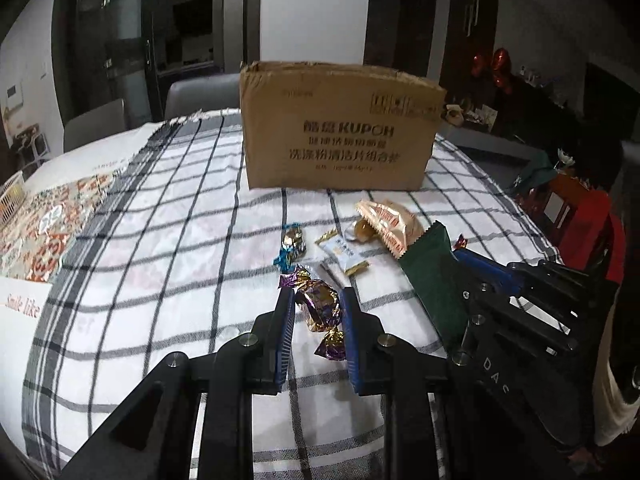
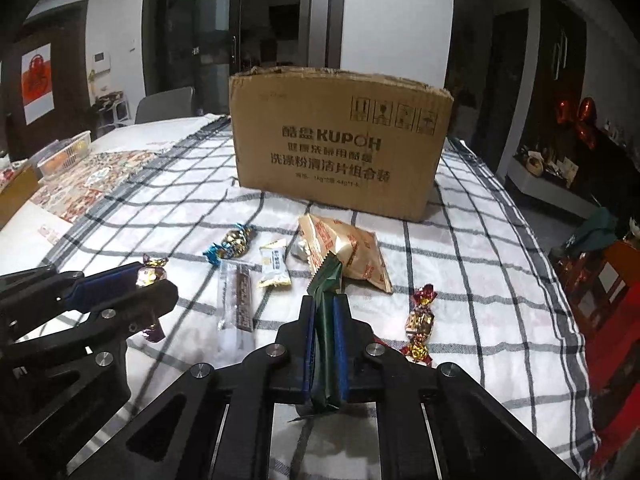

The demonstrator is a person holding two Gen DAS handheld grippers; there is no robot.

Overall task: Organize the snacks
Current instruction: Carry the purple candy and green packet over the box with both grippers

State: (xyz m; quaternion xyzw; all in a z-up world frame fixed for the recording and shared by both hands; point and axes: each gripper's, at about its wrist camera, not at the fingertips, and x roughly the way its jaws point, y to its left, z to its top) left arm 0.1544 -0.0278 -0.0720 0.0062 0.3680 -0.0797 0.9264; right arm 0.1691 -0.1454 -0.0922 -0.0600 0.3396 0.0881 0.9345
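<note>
My left gripper [image 1: 318, 300] is shut on a purple-and-gold wrapped candy [image 1: 320, 306], which also shows in the right wrist view [image 2: 152, 274]. My right gripper [image 2: 325, 304] is shut on a dark green snack packet [image 2: 326, 320], seen from the side in the left wrist view [image 1: 432, 276]. An open cardboard box [image 2: 340, 148] stands upright at the far side of the checked cloth. Loose snacks lie before it: an orange-and-white bag [image 2: 348, 250], a blue-and-gold candy [image 2: 234, 242], a small white packet [image 2: 274, 268], a clear-wrapped stick [image 2: 238, 300] and a red-and-gold candy [image 2: 420, 322].
The checked tablecloth [image 2: 460, 264] covers a round table. A patterned mat [image 2: 100, 178] and a white basket with fruit [image 2: 64, 154] lie at the left. Grey chairs [image 2: 164, 106] stand behind the table. A red stool [image 2: 616, 304] is at the right edge.
</note>
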